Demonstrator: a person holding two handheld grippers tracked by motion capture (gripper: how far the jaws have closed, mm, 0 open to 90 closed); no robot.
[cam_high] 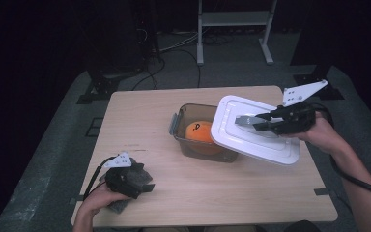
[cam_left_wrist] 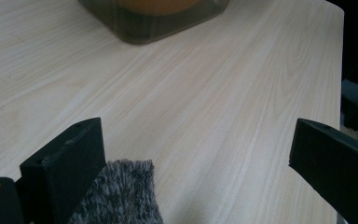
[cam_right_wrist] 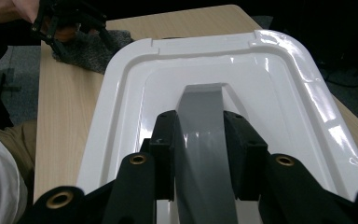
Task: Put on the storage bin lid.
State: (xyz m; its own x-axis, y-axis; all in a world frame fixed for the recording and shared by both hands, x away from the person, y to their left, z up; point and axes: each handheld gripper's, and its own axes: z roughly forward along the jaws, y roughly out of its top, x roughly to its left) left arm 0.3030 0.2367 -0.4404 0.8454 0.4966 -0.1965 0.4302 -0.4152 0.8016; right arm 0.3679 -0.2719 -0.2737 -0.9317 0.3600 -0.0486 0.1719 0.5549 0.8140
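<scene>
Listing by view, high view first. Table point(cam_high: 149, 203): pale wood. Box point(cam_high: 183, 126): clear plastic, open-topped, near the middle, holding an orange point(cam_high: 200, 131). Lid point(cam_high: 251, 130): white, tilted, held in the air over the box's right side, overlapping its rim from this angle; whether it touches the rim I cannot tell. Right gripper point(cam_high: 244, 121): closed on a grey handle point(cam_high: 245, 119) at the lid's centre. Left gripper point(cam_high: 142, 182): resting at the near left corner on a grey cloth point(cam_high: 125, 203), well apart from the box.

Left gripper view. Jaws stand wide apart with nothing between them but bare table point(cam_left_wrist: 214, 116); cloth point(cam_left_wrist: 121, 196) lies under the left jaw. Box point(cam_left_wrist: 154, 21) shows at the top edge.

Right gripper view. Right gripper point(cam_right_wrist: 200, 140): jaws clamped on either side of the handle point(cam_right_wrist: 203, 140), a raised grey strip (tape, by the look of it). Lid point(cam_right_wrist: 279, 93): glossy, with a stepped rim. Left gripper point(cam_right_wrist: 70, 23) and cloth point(cam_right_wrist: 93, 46) lie beyond its far edge.

Handling, as judged: the lid is light, stiff and slick, so it may swing about the single central grip. The handle is the sensible hold. The glossy rim would likely slip.
</scene>
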